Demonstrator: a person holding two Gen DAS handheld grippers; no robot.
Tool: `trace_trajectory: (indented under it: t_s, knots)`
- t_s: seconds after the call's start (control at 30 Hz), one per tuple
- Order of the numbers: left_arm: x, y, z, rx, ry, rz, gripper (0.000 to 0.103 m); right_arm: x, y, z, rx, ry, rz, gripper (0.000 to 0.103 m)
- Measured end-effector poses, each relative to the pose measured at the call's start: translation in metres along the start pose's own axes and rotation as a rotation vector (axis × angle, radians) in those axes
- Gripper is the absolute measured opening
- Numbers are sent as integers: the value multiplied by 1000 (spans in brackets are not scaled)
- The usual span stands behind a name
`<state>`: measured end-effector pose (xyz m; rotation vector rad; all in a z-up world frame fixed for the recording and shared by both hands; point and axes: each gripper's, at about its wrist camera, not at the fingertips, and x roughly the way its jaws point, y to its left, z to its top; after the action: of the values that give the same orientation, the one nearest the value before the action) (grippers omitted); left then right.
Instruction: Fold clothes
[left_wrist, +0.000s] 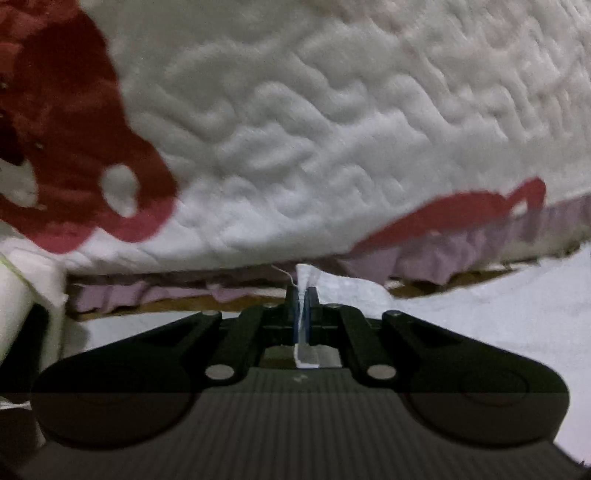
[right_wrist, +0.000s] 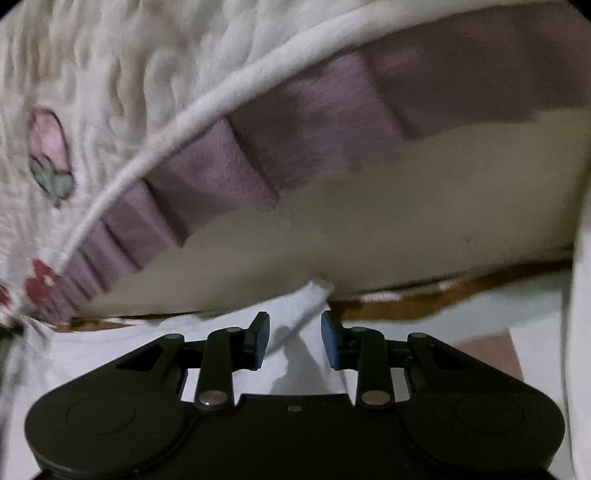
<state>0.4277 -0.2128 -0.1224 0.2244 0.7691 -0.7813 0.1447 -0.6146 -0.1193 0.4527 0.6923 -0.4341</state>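
In the left wrist view my left gripper (left_wrist: 303, 295) is shut on a pinched edge of a white garment (left_wrist: 480, 306), which spreads out to the right below it. In the right wrist view my right gripper (right_wrist: 294, 328) is open, its blue-padded fingers (right_wrist: 261, 343) on either side of a raised fold of the same white garment (right_wrist: 306, 306). The cloth lies between the fingers but is not clamped.
A white quilted bedspread (left_wrist: 314, 129) with red flower print (left_wrist: 74, 129) and a purple pleated frill (right_wrist: 258, 158) rises just ahead of both grippers. A cream bed side (right_wrist: 424, 221) and a brown wooden strip (right_wrist: 443, 295) lie below the frill.
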Motion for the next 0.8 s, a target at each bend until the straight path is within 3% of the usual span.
trace_trajectory:
  t_s: [0.1, 0.17, 0.2, 0.23, 0.33, 0.4, 0.53, 0.6, 0.67, 0.7, 0.8]
  knots:
    - [5, 0, -3, -25, 17, 36, 3, 18, 1, -2, -1, -4, -56, 45]
    - [11, 2, -7, -59, 30, 52, 3, 21, 4, -5, -5, -27, -32, 44]
    - [14, 4, -9, -87, 35, 53, 3, 21, 5, -7, -7, -41, -11, 37]
    - [17, 6, -10, -115, 41, 53, 3, 22, 7, -9, -10, -55, 9, 6]
    - [17, 15, -12, -189, 29, 27, 3, -6, 4, -12, 89, -205, 36, 5]
    - [16, 15, -11, -188, 20, 18, 3, -30, -2, -10, 180, -298, 39, 4]
    - [20, 13, -9, -177, 33, 23, 3, -35, 8, 4, 56, -296, -24, 4]
    - [26, 10, -9, -170, 39, 51, 3, -25, 11, 9, 19, -260, -59, 8]
    - [32, 6, -10, -162, 45, 79, 3, -15, 13, 8, -25, -228, -93, 33]
    - [35, 4, -10, -158, 48, 94, 3, -13, 11, 5, -36, -221, -103, 38]
    - [41, 6, -11, -205, 38, 96, 3, -20, -7, -5, 37, -227, -138, 43]
